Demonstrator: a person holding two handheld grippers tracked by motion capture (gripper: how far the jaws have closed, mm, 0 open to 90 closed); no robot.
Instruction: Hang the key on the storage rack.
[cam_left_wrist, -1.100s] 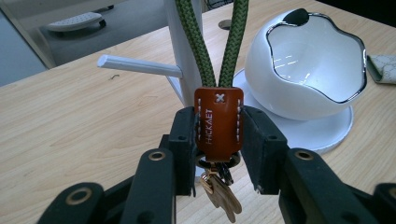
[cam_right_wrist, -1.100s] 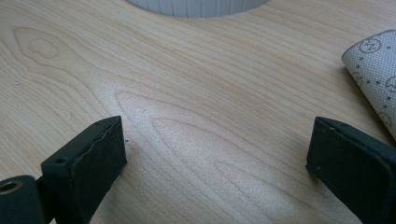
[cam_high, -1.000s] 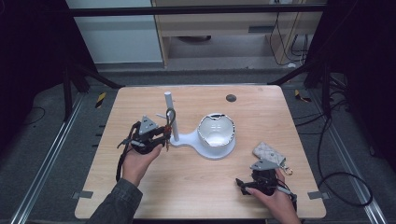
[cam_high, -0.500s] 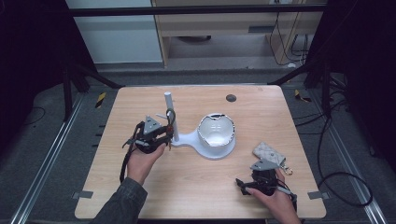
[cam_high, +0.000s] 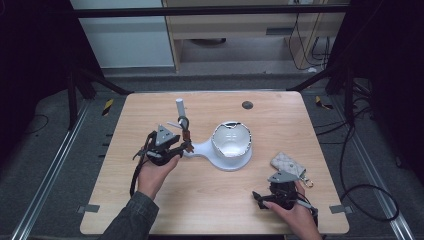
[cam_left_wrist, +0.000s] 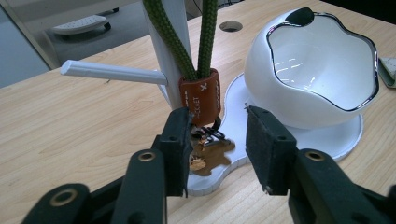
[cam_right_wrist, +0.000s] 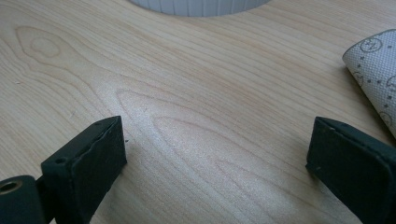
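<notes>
– High view: the left claw (cam_high: 184, 146) sits at the white stand's post (cam_high: 180, 108) near the surface's far left, where the green-corded keyring with brown leather sleeve (cam_high: 184, 128) hangs.

– Left gripper view: jaws parted beside that sleeve (cam_left_wrist: 200, 95), gripping nothing; a tug might topple the stand.

– Right gripper view: the right claw (cam_right_wrist: 215, 163) gapes wide, empty.

The table (cam_left_wrist: 70, 135) was pale matt wood; the bowl (cam_left_wrist: 322, 70) glossy white; the cord (cam_left_wrist: 205, 37) rough woven green; its tag (cam_left_wrist: 200, 95) brown leather.
</notes>
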